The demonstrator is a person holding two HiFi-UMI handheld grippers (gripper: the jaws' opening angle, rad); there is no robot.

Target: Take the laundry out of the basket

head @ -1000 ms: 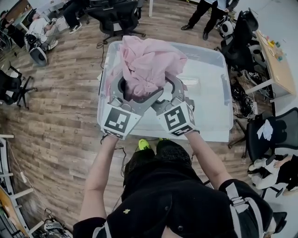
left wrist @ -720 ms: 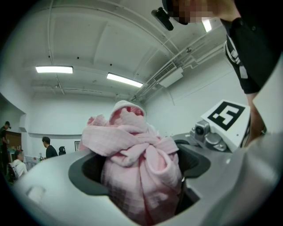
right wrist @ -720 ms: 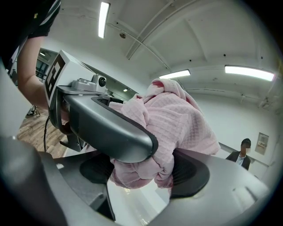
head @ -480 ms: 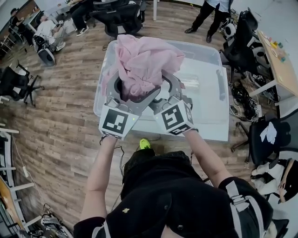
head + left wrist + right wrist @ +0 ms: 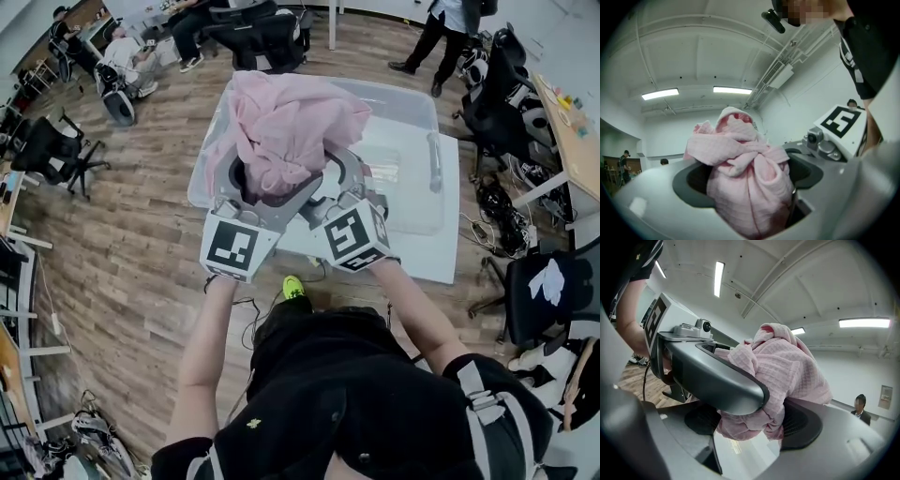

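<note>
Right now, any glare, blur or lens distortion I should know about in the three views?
Head view: floor and bin edges bow from the wide lens, light even, no blur. Left gripper view: dark rounded corners, ceiling lights bright, pink cloth sharp. Right gripper view: same dark corners, one light blown out, cloth weave crisp.

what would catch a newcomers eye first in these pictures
A bunched pink cloth sits at the centre of the head view, clamped in the jaws of both the left gripper and the right gripper. Beneath it is a clear plastic bin, with wooden floor all around.
</note>
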